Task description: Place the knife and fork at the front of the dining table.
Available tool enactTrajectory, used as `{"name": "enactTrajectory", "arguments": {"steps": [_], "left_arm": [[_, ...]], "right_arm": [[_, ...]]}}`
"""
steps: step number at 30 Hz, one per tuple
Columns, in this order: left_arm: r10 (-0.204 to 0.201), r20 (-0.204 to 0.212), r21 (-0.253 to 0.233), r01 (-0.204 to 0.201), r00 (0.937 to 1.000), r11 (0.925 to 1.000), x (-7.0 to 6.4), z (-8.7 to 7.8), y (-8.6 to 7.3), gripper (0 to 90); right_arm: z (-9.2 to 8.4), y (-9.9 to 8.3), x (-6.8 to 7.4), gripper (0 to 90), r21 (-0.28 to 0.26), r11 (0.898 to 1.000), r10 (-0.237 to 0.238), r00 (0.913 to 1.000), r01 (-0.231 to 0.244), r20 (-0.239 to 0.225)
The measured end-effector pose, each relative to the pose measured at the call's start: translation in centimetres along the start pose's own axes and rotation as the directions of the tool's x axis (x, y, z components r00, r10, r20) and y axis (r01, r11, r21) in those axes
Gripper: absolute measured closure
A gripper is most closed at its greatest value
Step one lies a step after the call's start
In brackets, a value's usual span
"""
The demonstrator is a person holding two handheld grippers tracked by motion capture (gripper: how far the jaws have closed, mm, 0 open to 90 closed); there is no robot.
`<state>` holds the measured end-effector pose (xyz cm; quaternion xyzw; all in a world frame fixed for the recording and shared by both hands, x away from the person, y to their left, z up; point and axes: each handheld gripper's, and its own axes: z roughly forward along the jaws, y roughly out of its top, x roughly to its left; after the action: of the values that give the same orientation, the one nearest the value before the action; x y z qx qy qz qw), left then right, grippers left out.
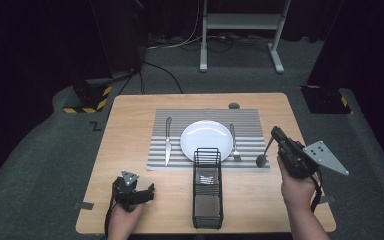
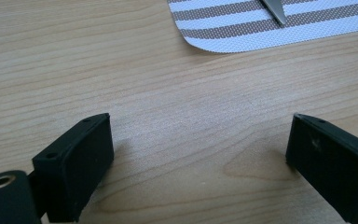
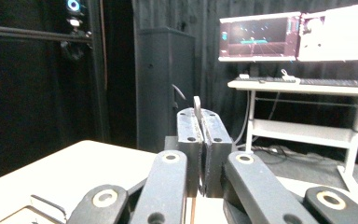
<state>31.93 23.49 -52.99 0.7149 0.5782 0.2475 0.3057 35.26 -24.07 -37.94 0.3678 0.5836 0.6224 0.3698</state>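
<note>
Between the closed jaws of the right tool [image 1: 279, 136] a spoon [image 1: 264, 154] is held by the tip of its handle, and its bowl hangs down to the left of that tool, just above the right edge of the striped placemat [image 1: 160, 150]. In the right gripper view the thin metal handle [image 3: 197, 108] is seen clamped edge-on between the two pads, with a little of it standing above them. The right tool is carried off the tabletop [image 1: 125, 125], over its right side, and is pointed away from the person.

To the left of the hanging spoon, a fork [image 1: 234, 142] is laid on the placemat, and just beyond the fork a white plate [image 1: 200, 135] is set in the middle of the mat. A knife [image 1: 168, 140] is placed on the far side of the plate, well apart from the right tool. A black wire caddy [image 1: 208, 187] is stood in front of the plate, between the two tools (its far end overlaps the near rim of the plate in the high view).

The left tool [image 1: 140, 192] is kept low at the near left of the tabletop, its jaws wide apart with nothing between them; bare wood is seen between its pads [image 2: 81, 163] in the left gripper view, and ahead of them the rounded corner of the placemat and the knife's end are seen.
</note>
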Motion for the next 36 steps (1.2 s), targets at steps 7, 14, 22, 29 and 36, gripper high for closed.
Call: {"name": "enactTrajectory", "arguments": {"steps": [7,14,22,29,36], "left_arm": [[0.001,0.000,0.001,-0.001,1.0000,1.0000,0.0,0.0,0.0,7.1],[0.012,0.014,0.019,-0.012,0.9998,0.9997,-0.1,0.2,0.1,0.1],[0.013,0.014,0.020,-0.013,0.9998,0.9997,-0.1,0.1,0.0,0.2],[0.012,0.014,0.019,-0.012,0.9998,0.9997,-0.1,0.1,0.0,0.2],[0.013,0.014,0.019,-0.013,0.9998,0.9997,-0.1,0.1,0.0,0.3]], "right_arm": [[0.4,-1.8,-1.4,88.6,0.038,0.999,0.013,0.9997,-0.013,0.022],[1.7,-2.6,-2.5,88.6,0.041,0.999,0.008,0.9990,-0.010,0.044],[4.5,-4.7,-2.5,88.6,0.099,0.995,0.005,0.9996,-0.008,0.029],[6.5,-6.1,-2.3,88.6,0.162,0.987,0.014,0.9999,-0.014,0.004],[8.4,-6.8,-3.0,88.5,0.178,0.983,0.051,0.9985,-0.054,0.021]]}}
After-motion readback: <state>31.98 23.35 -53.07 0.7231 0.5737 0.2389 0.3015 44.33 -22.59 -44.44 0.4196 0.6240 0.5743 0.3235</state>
